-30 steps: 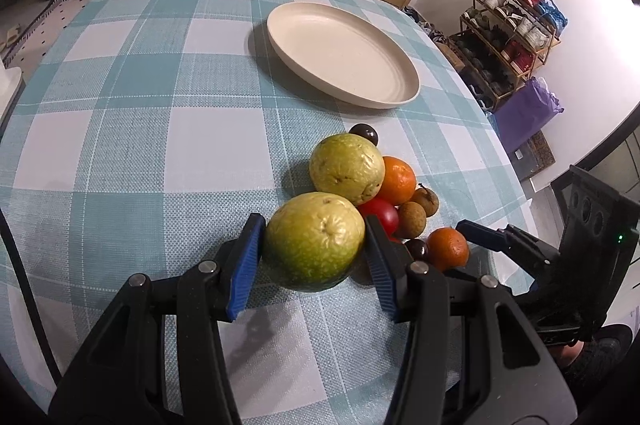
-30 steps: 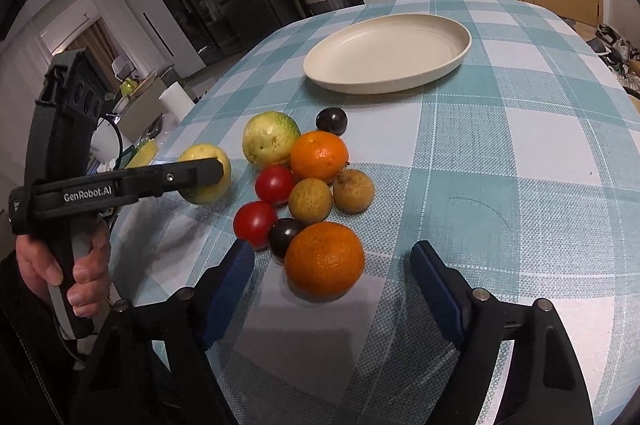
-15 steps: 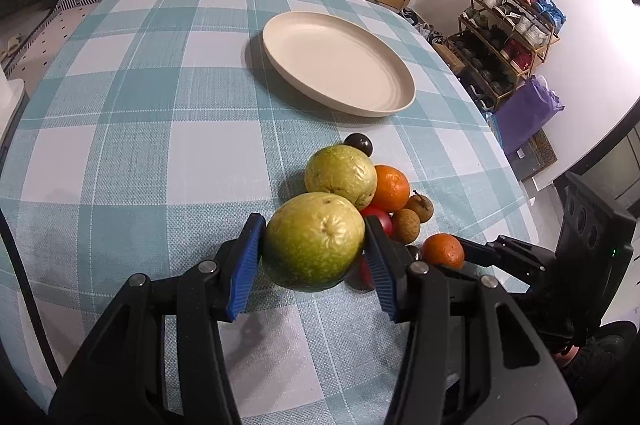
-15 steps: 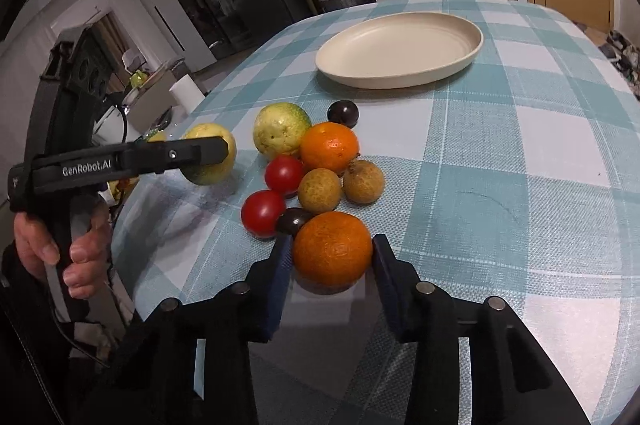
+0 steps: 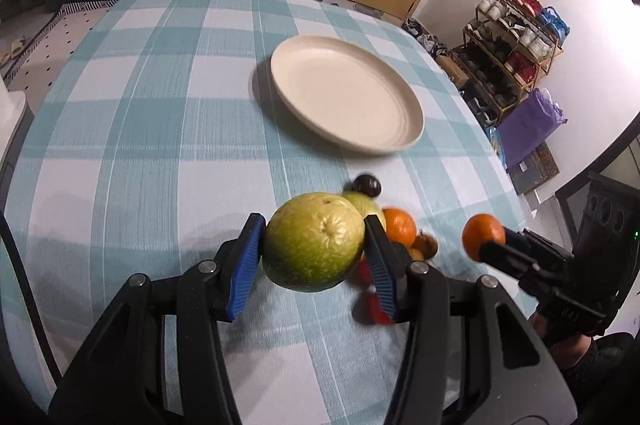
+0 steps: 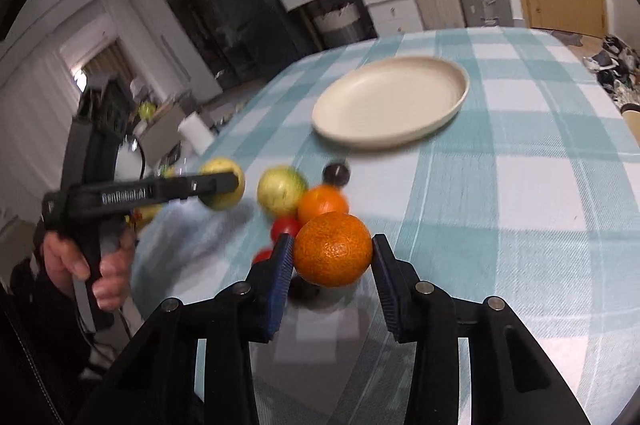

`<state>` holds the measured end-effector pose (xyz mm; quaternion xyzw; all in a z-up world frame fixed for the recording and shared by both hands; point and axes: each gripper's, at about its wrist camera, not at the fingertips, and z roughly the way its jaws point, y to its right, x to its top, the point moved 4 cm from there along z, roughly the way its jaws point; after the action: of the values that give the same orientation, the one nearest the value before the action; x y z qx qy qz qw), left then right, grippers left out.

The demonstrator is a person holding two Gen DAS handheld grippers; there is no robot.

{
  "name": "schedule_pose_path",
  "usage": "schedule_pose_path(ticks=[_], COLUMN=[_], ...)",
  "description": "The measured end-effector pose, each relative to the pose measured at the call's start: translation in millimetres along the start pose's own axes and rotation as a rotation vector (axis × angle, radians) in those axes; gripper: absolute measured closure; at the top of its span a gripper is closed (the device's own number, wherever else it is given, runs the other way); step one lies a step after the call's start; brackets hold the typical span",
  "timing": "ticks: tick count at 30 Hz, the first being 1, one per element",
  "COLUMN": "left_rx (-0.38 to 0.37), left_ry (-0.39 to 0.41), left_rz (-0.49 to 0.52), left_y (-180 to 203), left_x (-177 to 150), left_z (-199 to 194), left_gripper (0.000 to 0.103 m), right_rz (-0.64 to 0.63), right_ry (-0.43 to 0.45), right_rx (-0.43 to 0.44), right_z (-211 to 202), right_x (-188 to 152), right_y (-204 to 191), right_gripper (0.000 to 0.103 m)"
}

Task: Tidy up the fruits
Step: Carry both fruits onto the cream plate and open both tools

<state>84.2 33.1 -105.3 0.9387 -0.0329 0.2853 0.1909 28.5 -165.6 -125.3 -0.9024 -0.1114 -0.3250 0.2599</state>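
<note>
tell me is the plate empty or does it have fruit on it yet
Empty. The plate shows only bare cream surface in both views. The green fruit and the orange are each clamped in a gripper, short of it.

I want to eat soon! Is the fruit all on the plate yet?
Not yet. The plate holds nothing so far. Two fruits are in hand: the left gripper is shut on a green guava, and the right gripper is shut on an orange. Left on the tablecloth: another guava, a second orange, a dark plum, tomatoes and small brown fruits.
</note>
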Motion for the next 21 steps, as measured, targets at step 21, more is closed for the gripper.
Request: schedule_pose_path(ticks=[21], left_rx=[-0.036], left_ry=[0.01], left_rz=[0.012], left_y=[22.6], left_x=[130.4], left_z=[45.2], left_gripper=[0.056], right_rz=[-0.004], right_ry=[0.119], right_rx=[-0.043], right_z=[21.5], right_x=[131.0], right_y=[30.9], right_gripper=[0.063])
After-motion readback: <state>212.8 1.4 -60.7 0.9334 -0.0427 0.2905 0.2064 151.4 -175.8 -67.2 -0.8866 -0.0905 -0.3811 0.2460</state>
